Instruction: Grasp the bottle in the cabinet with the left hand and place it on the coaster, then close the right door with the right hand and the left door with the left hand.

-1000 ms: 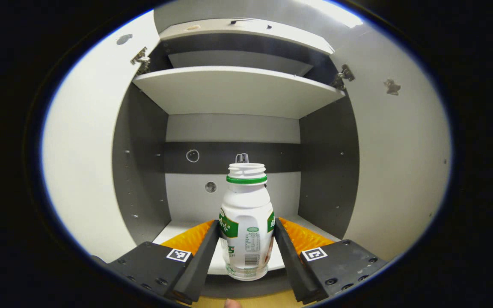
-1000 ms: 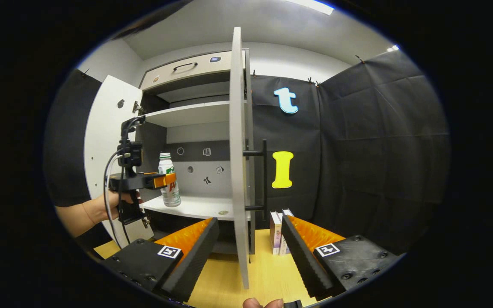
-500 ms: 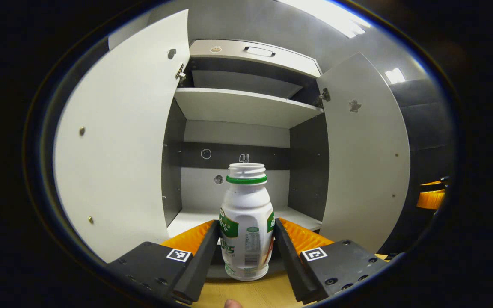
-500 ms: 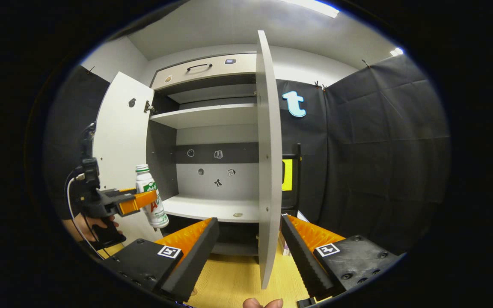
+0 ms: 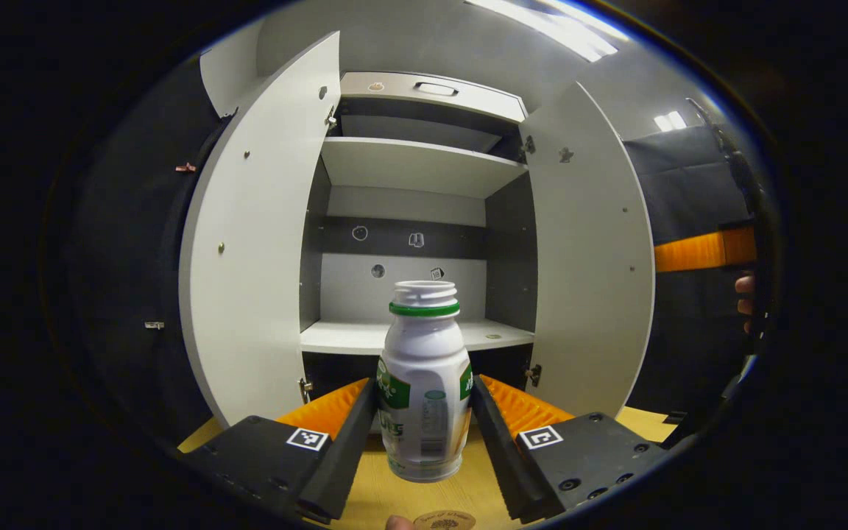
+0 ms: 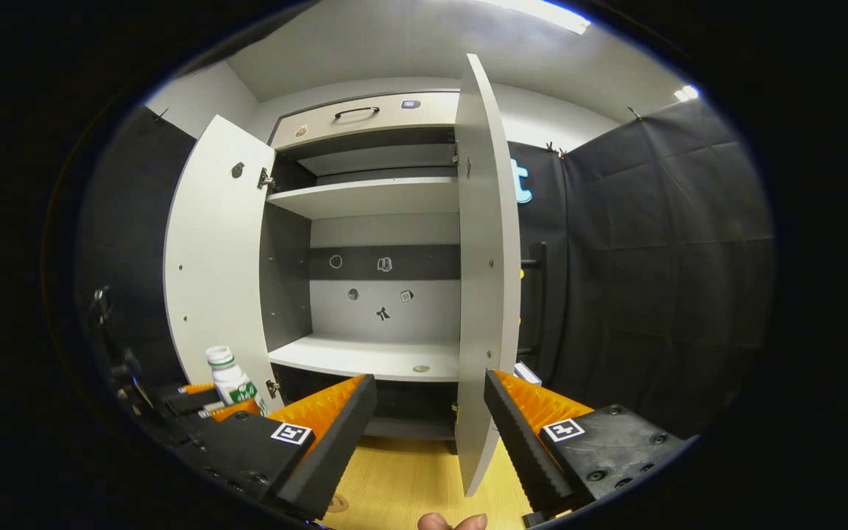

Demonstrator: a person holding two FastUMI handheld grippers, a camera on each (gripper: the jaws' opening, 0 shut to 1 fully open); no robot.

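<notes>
While the left tool grips the bottle, a coaster peeks below.

Coaster cut off by the bottom edge, bottle's label blurred

No legible text: bottle label print too small, blurred; coaster print unreadable.

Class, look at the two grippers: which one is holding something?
The left gripper: both its fingers press on the white bottle. The right gripper is open, with nothing between its fingers.
</notes>
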